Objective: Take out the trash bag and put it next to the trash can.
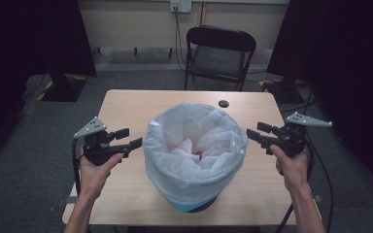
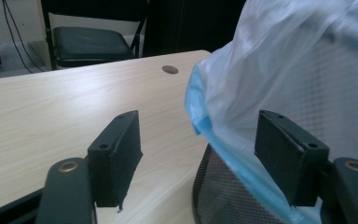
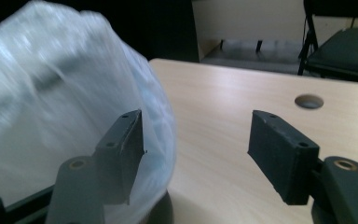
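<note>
Your forearms come in at the bottom edge, with the bin point(image 1: 194, 201) between them: a black mesh waste bin near the front edge of the surface point(image 1: 126, 104), roughly centred. The white bag point(image 1: 194, 145) lines it, its mouth is folded out and down over the rim, and a blue band of the bag shows low on the outside. Inside lies crumpled white paper with a small red bit; I can't tell what that is. The left claw point(image 1: 128, 138) is released and sits just left of the bag with nothing between the pads. In the left gripper view the bag's blue hem point(image 2: 200, 119) falls between the jaws but farther off, with no contact visible. The right claw point(image 1: 258, 133) is also released, just right of the bag and apart from it. In the right gripper view one pad point(image 3: 121, 149) overlaps the bag in the picture, but I can't tell whether it touches. My read is that the liner is seated and cuffed, with both claws clear. What's left, if anything, is tidying the overhang or gripping both sides to pull the bag out. Neither grip has started. A folding chair point(image 1: 219, 53) stands behind the surface.
</note>
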The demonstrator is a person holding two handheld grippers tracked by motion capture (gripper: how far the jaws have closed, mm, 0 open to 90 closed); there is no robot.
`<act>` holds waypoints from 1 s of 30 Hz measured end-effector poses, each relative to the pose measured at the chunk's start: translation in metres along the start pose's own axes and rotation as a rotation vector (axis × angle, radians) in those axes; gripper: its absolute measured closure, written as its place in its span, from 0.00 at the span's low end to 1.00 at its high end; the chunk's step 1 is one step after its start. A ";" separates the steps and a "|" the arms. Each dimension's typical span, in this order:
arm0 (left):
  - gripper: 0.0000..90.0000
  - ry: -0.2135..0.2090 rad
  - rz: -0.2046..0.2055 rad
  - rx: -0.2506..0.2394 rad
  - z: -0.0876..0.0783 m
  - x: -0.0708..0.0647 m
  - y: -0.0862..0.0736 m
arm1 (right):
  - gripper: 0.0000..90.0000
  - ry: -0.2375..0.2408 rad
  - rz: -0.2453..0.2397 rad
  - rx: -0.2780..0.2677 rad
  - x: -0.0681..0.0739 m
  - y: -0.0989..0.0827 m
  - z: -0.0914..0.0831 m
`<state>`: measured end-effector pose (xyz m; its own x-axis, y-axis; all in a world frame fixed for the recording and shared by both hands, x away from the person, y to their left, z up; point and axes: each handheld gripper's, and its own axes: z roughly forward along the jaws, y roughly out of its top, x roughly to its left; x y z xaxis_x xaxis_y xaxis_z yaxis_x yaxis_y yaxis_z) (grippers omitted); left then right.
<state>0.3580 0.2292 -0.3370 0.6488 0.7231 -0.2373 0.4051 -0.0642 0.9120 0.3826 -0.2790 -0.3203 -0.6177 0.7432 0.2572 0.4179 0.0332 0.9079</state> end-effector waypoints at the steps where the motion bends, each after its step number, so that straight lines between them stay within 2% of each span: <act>1: 0.35 -0.001 -0.002 -0.002 -0.002 -0.001 0.005 | 0.39 0.000 0.000 0.000 0.000 0.000 0.000; 3: 0.36 0.008 0.013 -0.005 -0.008 -0.004 0.016 | 0.39 0.000 -0.014 -0.015 0.005 0.011 -0.006; 5: 0.36 0.009 0.012 -0.050 -0.017 -0.008 0.026 | 0.39 -0.003 -0.032 -0.035 0.010 0.022 -0.012; 6: 0.36 0.015 0.026 -0.083 -0.025 -0.014 0.035 | 0.35 0.007 -0.037 -0.047 0.017 0.030 -0.016; 7: 0.37 0.015 0.026 -0.083 -0.025 -0.014 0.035 | 0.35 0.007 -0.037 -0.047 0.017 0.030 -0.016; 11: 0.39 -0.036 0.072 -0.112 -0.033 -0.031 0.043 | 0.27 0.037 -0.054 -0.052 0.032 0.035 -0.019; 14: 0.33 -0.084 0.120 -0.101 -0.032 -0.046 0.045 | 0.24 0.082 -0.065 -0.041 0.043 0.034 -0.017; 15: 0.31 -0.102 0.126 -0.095 -0.031 -0.050 0.045 | 0.22 0.108 -0.071 -0.030 0.051 0.031 -0.014; 16: 0.31 -0.108 0.123 -0.094 -0.029 -0.054 0.045 | 0.22 0.108 -0.071 -0.030 0.051 0.031 -0.014; 17: 0.26 -0.115 0.130 -0.085 -0.026 -0.057 0.045 | 0.21 0.135 -0.082 -0.015 0.058 0.029 -0.011; 18: 0.24 -0.119 0.132 -0.071 -0.022 -0.059 0.046 | 0.20 0.138 -0.087 -0.003 0.062 0.027 -0.009; 19: 0.24 -0.113 0.125 -0.056 -0.018 -0.060 0.047 | 0.20 0.138 -0.087 -0.003 0.062 0.027 -0.009; 21: 0.21 -0.117 0.110 -0.057 -0.011 -0.060 0.046 | 0.20 0.141 -0.101 0.015 0.068 0.025 -0.005; 22: 0.22 -0.121 0.099 -0.057 -0.007 -0.059 0.046 | 0.21 0.146 -0.110 0.043 0.072 0.023 0.000; 23: 0.22 -0.123 0.095 -0.062 -0.004 -0.058 0.046 | 0.21 0.146 -0.110 0.043 0.072 0.023 0.000; 24: 0.22 -0.125 0.089 -0.059 -0.001 -0.057 0.045 | 0.23 0.147 -0.117 0.052 0.074 0.022 0.002; 26: 0.26 -0.111 0.091 -0.039 0.005 -0.057 0.045 | 0.44 0.119 -0.130 0.062 0.076 0.021 0.005; 27: 0.29 -0.093 0.093 -0.029 0.007 -0.058 0.044 | 0.49 0.095 -0.131 0.053 0.076 0.022 0.005; 29: 0.39 -0.065 0.109 -0.011 0.010 -0.059 0.044 | 0.63 0.068 -0.143 0.051 0.074 0.024 0.005; 30: 0.43 -0.067 0.110 -0.011 0.010 -0.059 0.045 | 0.68 0.061 -0.142 0.041 0.072 0.026 0.004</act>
<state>0.3443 0.1765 -0.2857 0.7306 0.6644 -0.1573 0.3226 -0.1329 0.9372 0.3514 -0.2218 -0.2796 -0.7111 0.6873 0.1480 0.3500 0.1634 0.9224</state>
